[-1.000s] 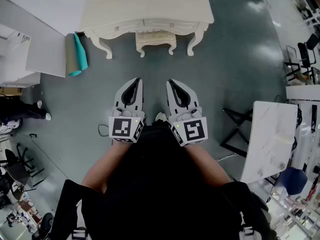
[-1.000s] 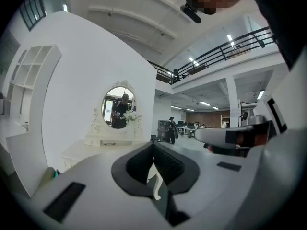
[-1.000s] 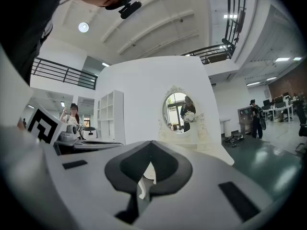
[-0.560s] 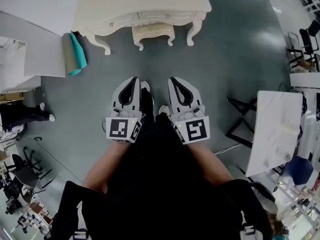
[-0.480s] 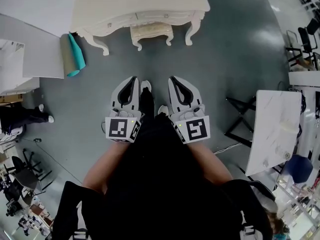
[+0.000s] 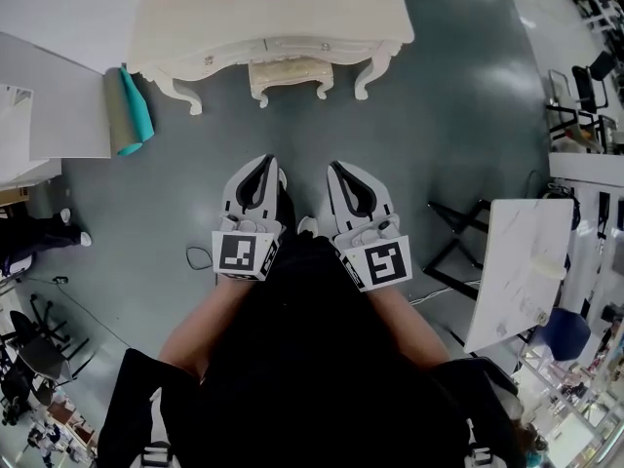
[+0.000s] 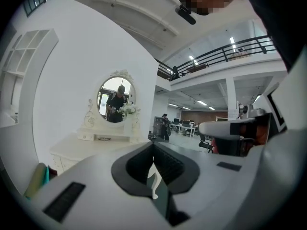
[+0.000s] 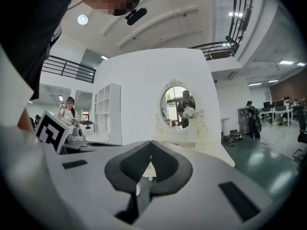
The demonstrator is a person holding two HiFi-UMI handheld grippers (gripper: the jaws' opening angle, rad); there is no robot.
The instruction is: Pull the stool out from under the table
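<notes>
head view: we see the stool (image 6: pixel 289 74) tucked under the table (image 6: pixel 278 13), well apart from the left gripper (image 6: pixel 263 161) and right gripper (image 6: pixel 334 167) | left gripper view: we see its jaws pressed together, holding nothing, and a mirror (image 7: pixel 115 99) that the head view misses | right gripper view: jaws likewise closed, empty

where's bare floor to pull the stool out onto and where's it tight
Bare floor runs from the stool to the left gripper and right gripper. Crowded: rolled mats left, black stand and marble table right.
</notes>
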